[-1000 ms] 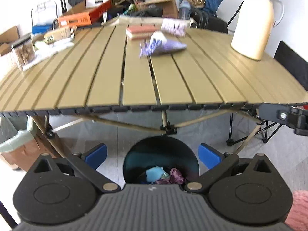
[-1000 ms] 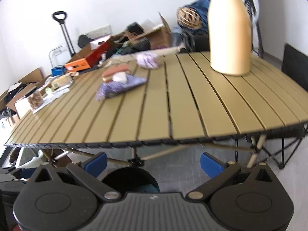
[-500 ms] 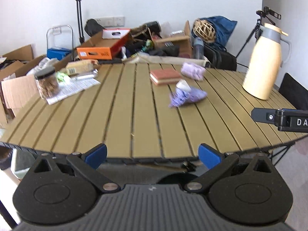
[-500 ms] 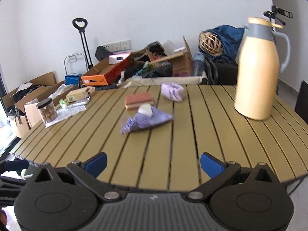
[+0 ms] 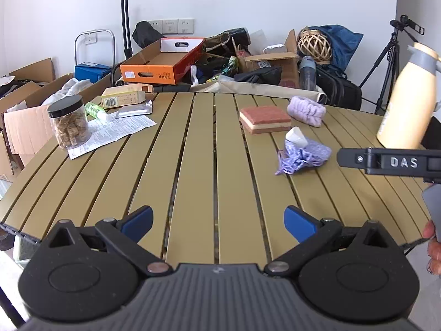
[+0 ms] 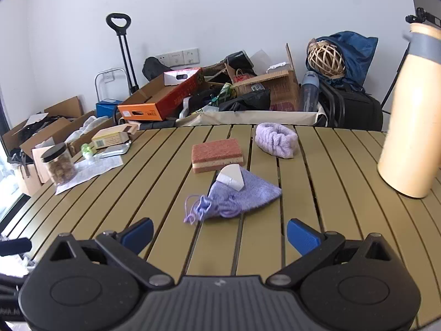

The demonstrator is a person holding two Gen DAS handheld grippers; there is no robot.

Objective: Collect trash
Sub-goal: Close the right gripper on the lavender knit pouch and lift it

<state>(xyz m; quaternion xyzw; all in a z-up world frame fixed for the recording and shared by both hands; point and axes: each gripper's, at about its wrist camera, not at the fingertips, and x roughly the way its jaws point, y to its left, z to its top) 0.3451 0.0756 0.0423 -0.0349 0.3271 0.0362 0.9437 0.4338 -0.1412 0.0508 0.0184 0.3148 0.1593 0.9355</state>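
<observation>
Both my claws, left (image 5: 217,222) and right (image 6: 219,233), gape wide, empty. Risk: right one closing on lilac drawstring pouch (image 6: 239,195), mid-frame, flicks off loose white wedge (image 6: 230,177).

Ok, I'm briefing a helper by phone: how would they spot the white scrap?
Start at the tall cream jug on the slatted table. Left of it lies a purple drawstring pouch; the white wedge rests on top, the only white piece there.
</observation>
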